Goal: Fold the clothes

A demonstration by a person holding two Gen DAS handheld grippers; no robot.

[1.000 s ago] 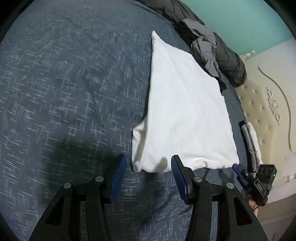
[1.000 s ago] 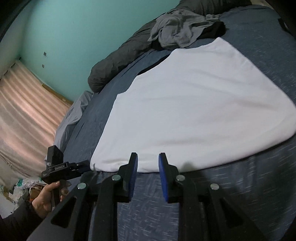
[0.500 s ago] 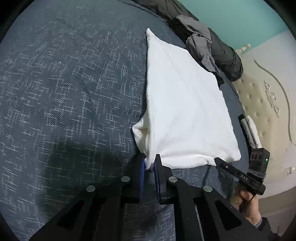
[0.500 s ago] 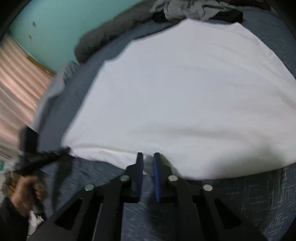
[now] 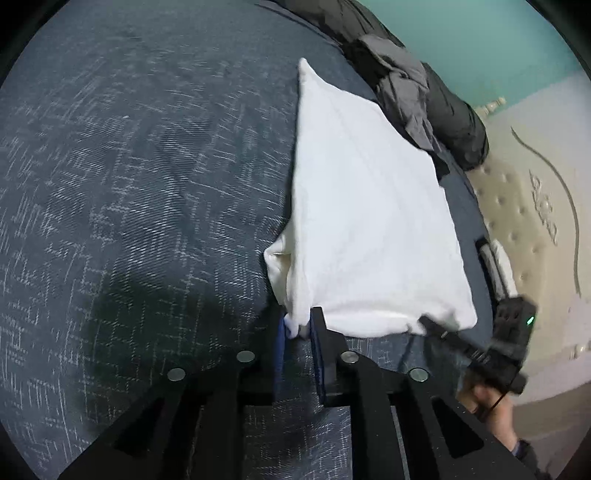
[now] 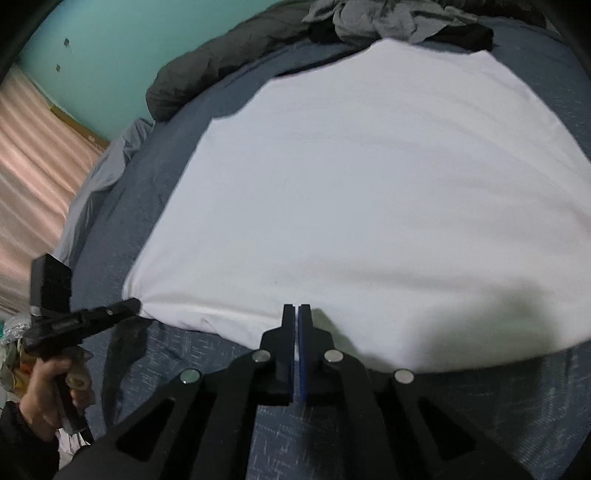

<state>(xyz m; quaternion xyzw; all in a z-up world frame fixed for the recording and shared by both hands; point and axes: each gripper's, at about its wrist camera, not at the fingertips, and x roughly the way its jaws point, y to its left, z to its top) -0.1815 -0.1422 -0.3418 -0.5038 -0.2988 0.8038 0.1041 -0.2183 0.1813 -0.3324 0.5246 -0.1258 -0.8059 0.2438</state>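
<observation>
Both tools pinch the white garment's (image 5: 369, 221) near hem: left tool (image 5: 300, 326) at its corner, right tool (image 6: 296, 314) clamped further along; the cloth runs lengthwise straight ahead.

Likely a bedroom: blue-covered bed (image 5: 147, 184), tufted headboard (image 5: 517, 221), teal wall (image 6: 129, 44).

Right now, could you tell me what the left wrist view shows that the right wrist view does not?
Only the left wrist view: the tufted headboard and the shirt's bunched near-left corner pinched in the left gripper.

Only the right wrist view: the pink curtain, a pale sheet hanging off the bed edge, and the right gripper shut on the shirt's near hem.

Both: the white shirt lying flat on the blue bedspread, the grey clothes pile beyond it, and the teal wall.
</observation>
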